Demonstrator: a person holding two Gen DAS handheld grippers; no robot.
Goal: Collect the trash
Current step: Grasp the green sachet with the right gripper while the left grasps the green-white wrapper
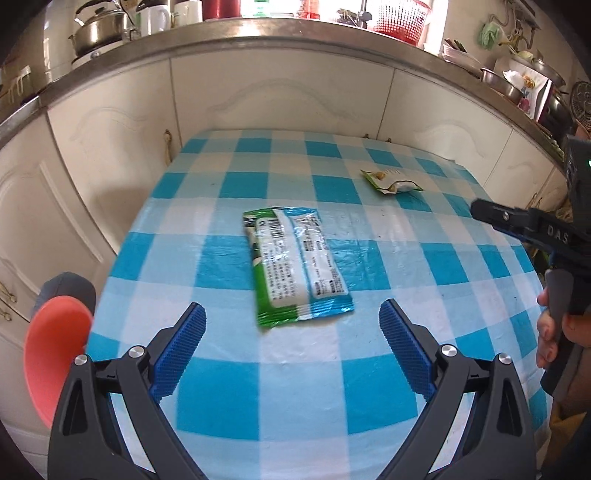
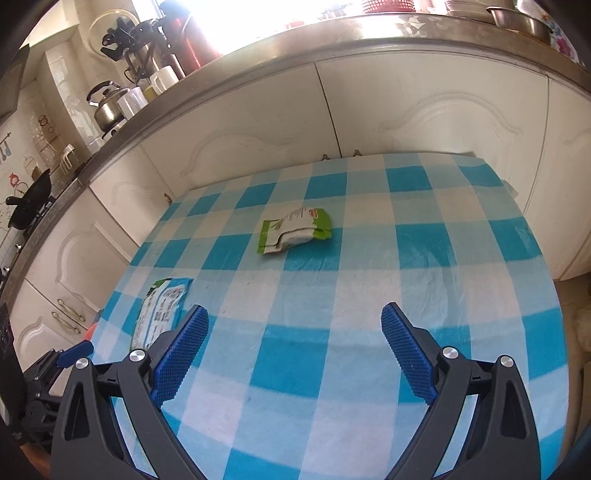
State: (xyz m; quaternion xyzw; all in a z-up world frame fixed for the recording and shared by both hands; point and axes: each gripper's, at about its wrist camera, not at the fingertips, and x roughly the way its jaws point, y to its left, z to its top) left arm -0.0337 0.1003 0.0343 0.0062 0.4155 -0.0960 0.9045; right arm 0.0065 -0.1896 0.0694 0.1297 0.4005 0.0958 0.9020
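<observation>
Flat snack wrapper (image 1: 297,264), green down its left side and teal-blue on the right, white panel w/ barcode and small print facing up, lying lengthwise near the middle of the checked tablecloth (image 1: 369,387), a bit crinkled and shiny. Seen in the right wrist view as well (image 2: 160,314), at the cloth's left edge, partly hidden behind the left finger pad (image 2: 181,356).

Second piece: smaller green-and-white packet (image 1: 391,181), crumpled and folded over on itself, farther back and to the right, well apart from the flat wrapper. In the right wrist view (image 2: 295,230) sits near mid-cloth, printing on its white face, too small to read.

Left gripper (image 1: 291,350) above the near part of the cloth, blue ribbed pads (image 1: 181,349) spread wide, nothing between them, flat wrapper just ahead of the tips. Right gripper (image 2: 295,354) likewise spread wide and empty over the cloth, crumpled packet well ahead; also visible from the side at the right edge of the left wrist view (image 1: 517,221), w/ a hand (image 1: 548,332) on its grip.

Table pushed up against cream cabinet doors (image 1: 280,92) under a steel-edged countertop (image 1: 258,40). On top: steel pot (image 1: 99,29), kettle (image 2: 107,105), white mugs (image 1: 155,18), red basket (image 1: 400,18). Orange-pink round object (image 1: 55,354) at lower left beside the table, blurry.
</observation>
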